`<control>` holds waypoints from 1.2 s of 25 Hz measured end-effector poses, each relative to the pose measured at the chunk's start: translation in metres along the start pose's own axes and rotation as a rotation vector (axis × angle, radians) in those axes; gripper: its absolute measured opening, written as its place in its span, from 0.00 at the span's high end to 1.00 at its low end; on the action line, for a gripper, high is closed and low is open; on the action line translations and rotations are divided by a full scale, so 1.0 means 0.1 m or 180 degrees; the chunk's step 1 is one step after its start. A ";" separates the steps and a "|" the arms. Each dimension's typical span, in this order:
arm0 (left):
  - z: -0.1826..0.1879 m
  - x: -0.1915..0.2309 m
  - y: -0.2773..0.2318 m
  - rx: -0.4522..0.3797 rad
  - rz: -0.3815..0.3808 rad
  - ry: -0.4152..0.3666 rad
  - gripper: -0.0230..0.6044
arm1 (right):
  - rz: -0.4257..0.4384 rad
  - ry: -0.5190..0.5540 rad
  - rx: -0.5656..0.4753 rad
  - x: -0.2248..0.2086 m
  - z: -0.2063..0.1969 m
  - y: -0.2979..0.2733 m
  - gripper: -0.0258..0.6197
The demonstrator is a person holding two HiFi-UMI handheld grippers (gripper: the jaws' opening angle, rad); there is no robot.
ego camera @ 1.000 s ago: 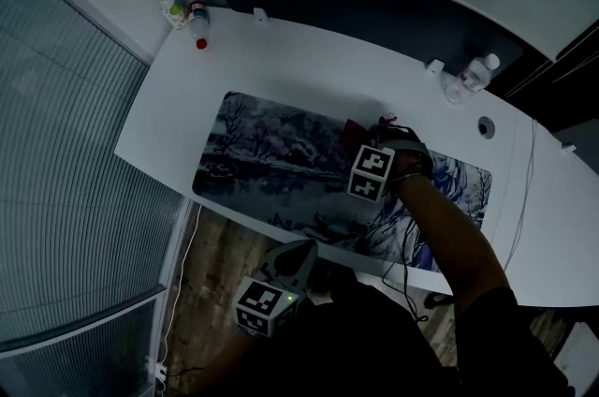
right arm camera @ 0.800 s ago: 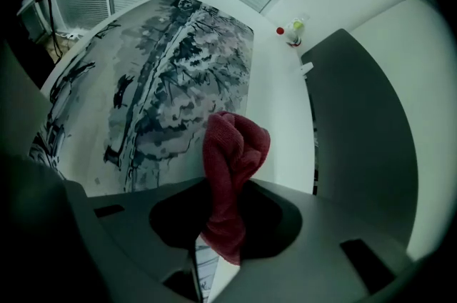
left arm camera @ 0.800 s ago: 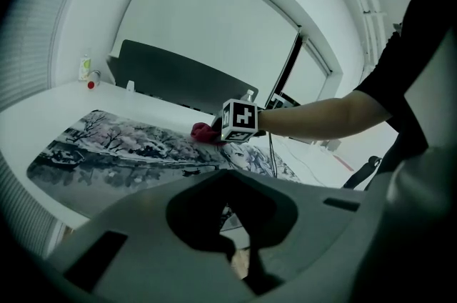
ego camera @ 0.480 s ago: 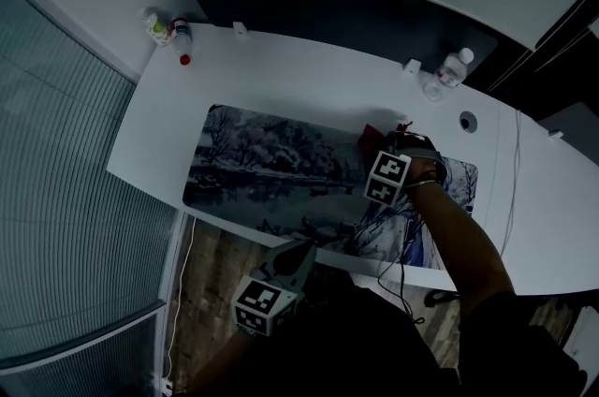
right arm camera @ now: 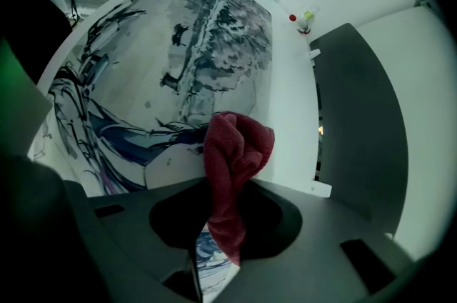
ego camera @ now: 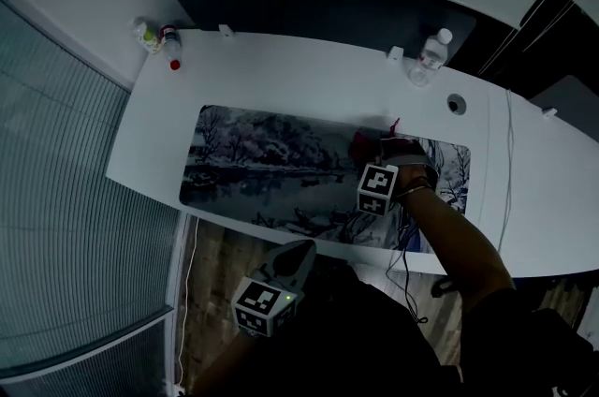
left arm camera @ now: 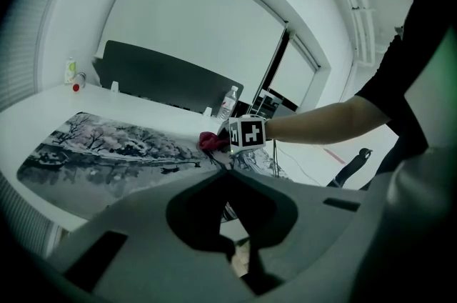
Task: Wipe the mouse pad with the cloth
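Best to hold the right gripper [right arm camera: 218, 226] low and tilted, so that the bunched end of the dark red cloth [right arm camera: 237, 144], not the jaw tips, presses on the mouse pad [right arm camera: 214, 37]. Sweep in long overlapping strokes along the pad's length, lightly enough not to ruck the pad or drag it across the white desk [ego camera: 309, 67], and ease off before the edge. Clamped tight on the cloth's lower fold, with the rest of the fabric bulging out ahead of the jaws. Appears to rest on the printed surface near the pad's right end, toward its far edge, as seen in the head view at the cloth [ego camera: 368, 145]. Probably worth working leftward from there, with the long winter-scene stretch lying that way. Parked off the desk on the near side: the left gripper [ego camera: 281, 278], jaws drawn together on nothing. Farther out, well apart from the wiping: a clear water bottle [ego camera: 426, 58] by the far edge and two small bottles [ego camera: 154, 36] at the far left corner.
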State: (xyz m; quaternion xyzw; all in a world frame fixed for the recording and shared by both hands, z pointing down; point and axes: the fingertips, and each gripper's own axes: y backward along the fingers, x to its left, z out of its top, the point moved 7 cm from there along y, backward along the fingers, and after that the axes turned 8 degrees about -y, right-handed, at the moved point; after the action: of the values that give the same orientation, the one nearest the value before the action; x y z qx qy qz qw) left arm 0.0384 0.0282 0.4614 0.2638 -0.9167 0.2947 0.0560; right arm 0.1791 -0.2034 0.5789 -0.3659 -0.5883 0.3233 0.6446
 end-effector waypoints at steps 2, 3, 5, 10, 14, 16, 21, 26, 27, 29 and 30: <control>-0.03 -0.01 0.06 0.0012 -0.0060 -0.0030 0.96 | -0.0004 0.0008 0.0044 0.12 -0.01 0.07 0.78; -0.03 -0.01 0.09 0.0014 -0.0095 -0.0048 0.96 | -0.0003 0.0008 0.0068 0.19 -0.01 0.10 0.78; -0.05 0.00 0.17 0.0025 -0.0164 -0.0098 0.96 | 0.0012 -0.0021 0.0110 0.33 -0.01 0.17 0.78; -0.09 0.03 0.38 0.0056 -0.0334 -0.0235 0.96 | 0.0035 -0.0177 0.0244 0.67 0.01 0.42 0.78; -0.15 0.01 0.53 0.0092 -0.0475 -0.0304 0.96 | 0.0068 -0.0297 0.0301 0.94 0.04 0.59 0.78; -0.19 -0.01 0.60 0.0101 -0.0543 -0.0337 0.96 | 0.0134 -0.0305 0.0316 1.11 0.05 0.66 0.78; -0.26 -0.05 0.78 0.0107 -0.0657 -0.0453 0.96 | 0.0121 -0.0383 0.0399 1.43 0.06 0.85 0.78; -0.40 -0.08 0.95 0.0113 -0.0734 -0.0498 0.96 | 0.0137 -0.0454 0.0462 1.70 0.11 1.02 0.78; -0.42 -0.10 0.97 0.0115 -0.0756 -0.0509 0.96 | 0.0196 -0.0472 0.0448 1.78 0.12 1.04 0.78; -0.47 -0.13 1.03 0.0115 -0.0794 -0.0535 0.96 | 0.0213 -0.0510 0.0437 1.88 0.13 1.07 0.79; -0.49 -0.14 1.05 0.0112 -0.0809 -0.0545 0.96 | 0.0170 -0.0525 0.0443 1.90 0.13 1.09 0.78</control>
State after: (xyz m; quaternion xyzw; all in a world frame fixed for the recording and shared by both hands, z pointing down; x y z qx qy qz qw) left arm -0.0064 0.1348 0.4443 0.4028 -0.8721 0.2777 0.0099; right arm 0.1862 0.0160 0.5858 -0.3080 -0.6055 0.4094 0.6090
